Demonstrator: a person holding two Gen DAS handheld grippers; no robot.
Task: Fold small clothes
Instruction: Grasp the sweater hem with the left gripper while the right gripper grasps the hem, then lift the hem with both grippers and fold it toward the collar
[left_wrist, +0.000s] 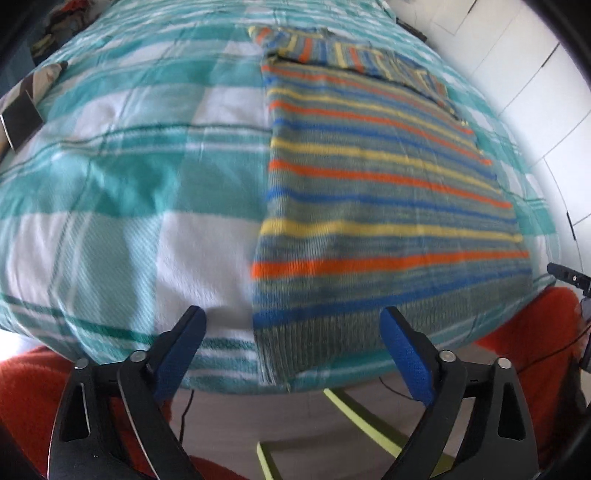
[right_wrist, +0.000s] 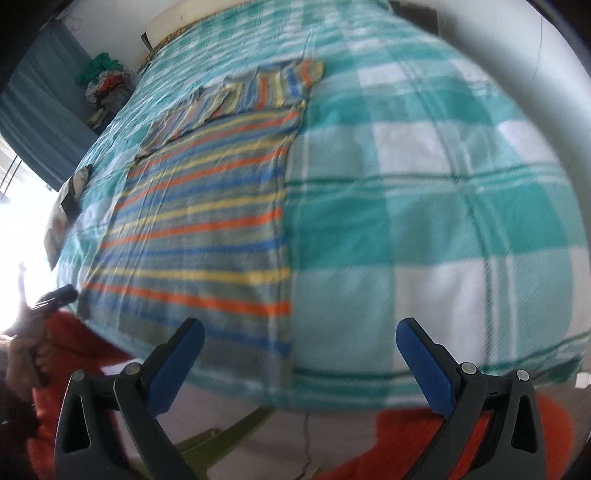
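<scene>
A striped sweater (left_wrist: 388, 192) lies flat on a bed covered with a teal-and-white checked blanket (left_wrist: 122, 177). Its body is a long rectangle of grey knit crossed by orange, yellow and blue bands, with a ribbed hem at the near end, close to the blanket's front edge. At the far end a sleeve (left_wrist: 354, 55) is folded across the top, its stripes running the other way to those of the body. In the right wrist view the same sweater (right_wrist: 207, 221) sits left of centre, with open blanket (right_wrist: 443, 206) spreading to its right.

The left gripper (left_wrist: 291, 321) hangs above the near edge of the bed with its jaws spread wide and nothing between the blue pads (left_wrist: 402, 339) — the sweater's hem shows beyond the gap, apart from both fingers. The right gripper (right_wrist: 299, 332) is likewise wide open and empty, poised over the near right corner of the sweater and the blanket beside it.

Red cloth (left_wrist: 33, 398), perhaps the person's clothing, fills the lower corners of both views. A yellow-green frame (left_wrist: 354, 413) shows on the floor below the bed edge. A dark flat object (left_wrist: 20, 118) lies on the blanket far to the left; blur hides what it is. A heap of clothes (right_wrist: 107, 81) sits beyond the bed's far corner.
</scene>
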